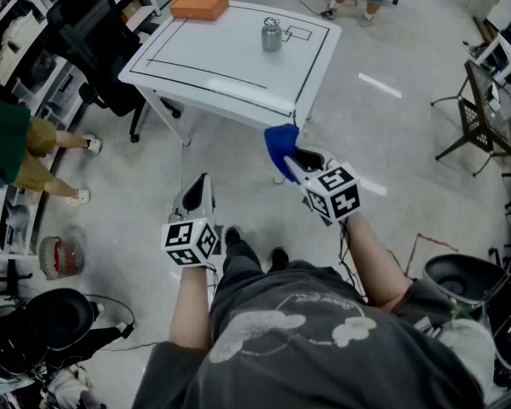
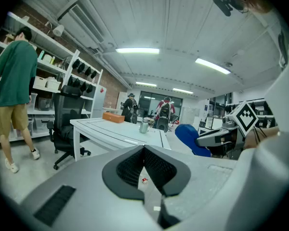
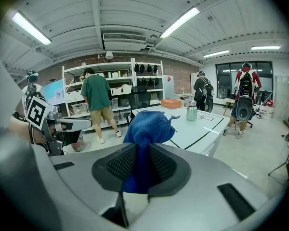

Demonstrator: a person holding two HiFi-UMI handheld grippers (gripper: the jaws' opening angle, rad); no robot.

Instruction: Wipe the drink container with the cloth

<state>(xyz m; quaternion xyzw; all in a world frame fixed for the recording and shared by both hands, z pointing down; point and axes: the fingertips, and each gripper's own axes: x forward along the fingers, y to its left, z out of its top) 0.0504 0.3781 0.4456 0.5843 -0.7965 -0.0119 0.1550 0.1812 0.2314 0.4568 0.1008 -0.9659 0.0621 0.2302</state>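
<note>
The drink container, a small steel flask (image 1: pixel 272 35), stands upright on the far part of the white table (image 1: pixel 213 66); it also shows as the flask (image 2: pixel 144 125) and the flask (image 3: pixel 191 110). My right gripper (image 1: pixel 295 167) is shut on a blue cloth (image 1: pixel 280 146), which bunches up between its jaws in the right gripper view as the cloth (image 3: pixel 147 129). It hovers just off the table's near right corner. My left gripper (image 1: pixel 196 196) is shut and holds nothing, lower left over the floor, well short of the table.
An orange box (image 1: pixel 199 6) lies at the table's far left corner. A black office chair (image 1: pixel 85 32) stands left of the table. A person in a green shirt (image 1: pixel 8 143) stands by the shelves at far left. Other chairs (image 1: pixel 481 118) sit at right.
</note>
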